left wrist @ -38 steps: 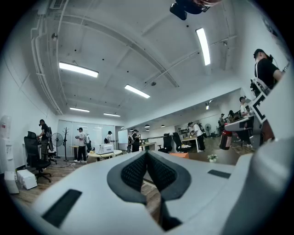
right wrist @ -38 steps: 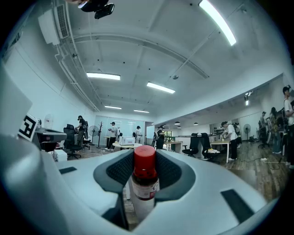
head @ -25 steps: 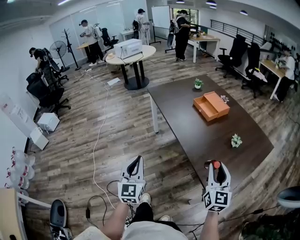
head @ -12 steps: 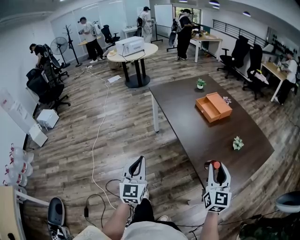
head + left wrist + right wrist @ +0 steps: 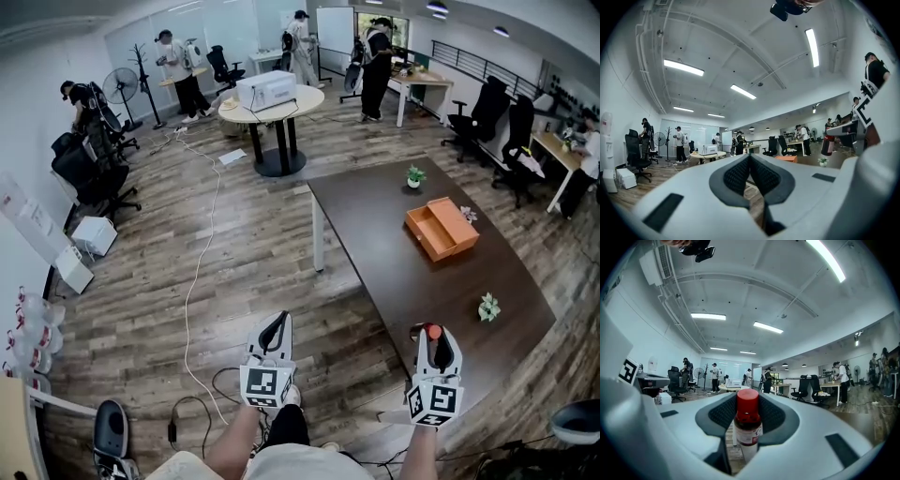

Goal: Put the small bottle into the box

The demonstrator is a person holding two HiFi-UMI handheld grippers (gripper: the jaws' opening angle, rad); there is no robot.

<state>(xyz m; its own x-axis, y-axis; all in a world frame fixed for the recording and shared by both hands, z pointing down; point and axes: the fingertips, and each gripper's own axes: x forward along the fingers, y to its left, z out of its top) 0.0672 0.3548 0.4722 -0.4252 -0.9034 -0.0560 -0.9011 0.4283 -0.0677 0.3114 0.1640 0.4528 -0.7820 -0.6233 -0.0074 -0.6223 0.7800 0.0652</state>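
Box [image 5: 454, 221] nearer; right gripper view shows bottle [image 5: 748, 425] label

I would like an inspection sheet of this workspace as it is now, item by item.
Surface: dark table, mostly bare.
Job's things: orange box, open, on the table; small bottle, red cap, in the right gripper.
Clutter: potted plant beyond the box; second plant nearer.
Grippers: left gripper shut, empty; right shut on the small bottle.
Cables: white cable on the floor; black cables near the feet.
Surroundings: round table, office chairs, people standing.
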